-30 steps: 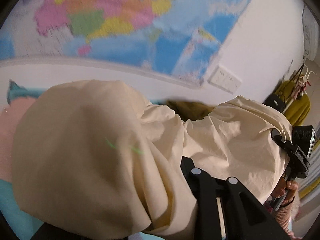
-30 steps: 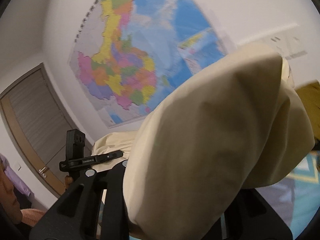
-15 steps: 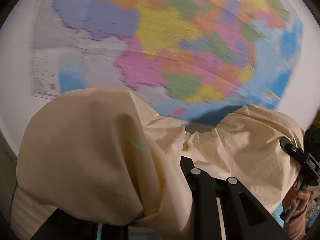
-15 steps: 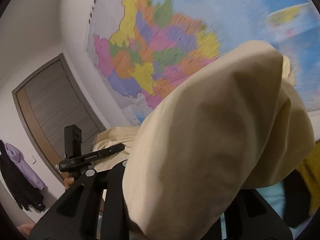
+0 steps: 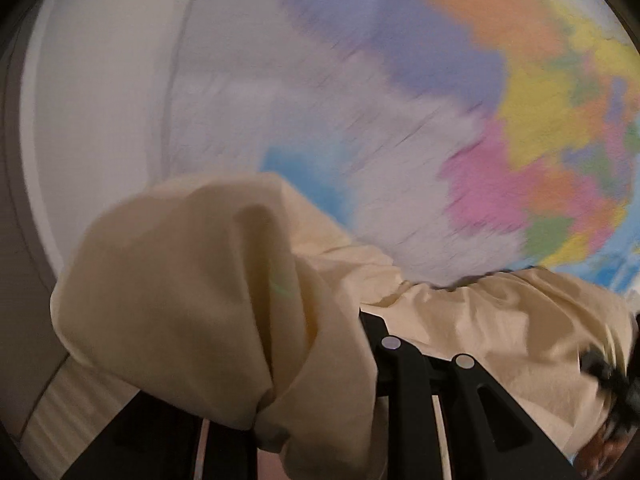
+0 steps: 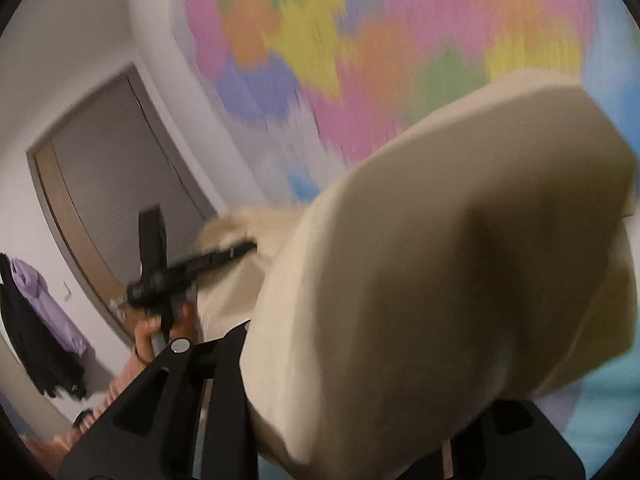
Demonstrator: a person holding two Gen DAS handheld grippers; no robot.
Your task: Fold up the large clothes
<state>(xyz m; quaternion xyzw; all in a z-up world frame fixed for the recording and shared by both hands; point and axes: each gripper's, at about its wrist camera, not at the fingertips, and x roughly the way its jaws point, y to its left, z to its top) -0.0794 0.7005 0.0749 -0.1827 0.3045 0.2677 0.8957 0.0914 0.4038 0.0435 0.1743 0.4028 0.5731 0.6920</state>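
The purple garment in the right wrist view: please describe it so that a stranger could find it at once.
Start from the colourful wall map and go left to the grey door. Further left, at the picture's edge, the purple garment hangs on the white wall. A black garment hangs against it; the purple one is the only lilac thing there.

Left tool (image 5: 276, 420) pinched on cream cloth (image 5: 192, 300), held up. Right tool (image 6: 360, 432) pinched on same cloth too. Hand (image 6: 160, 332) grips left tool's handle, tool tilted, blurry.
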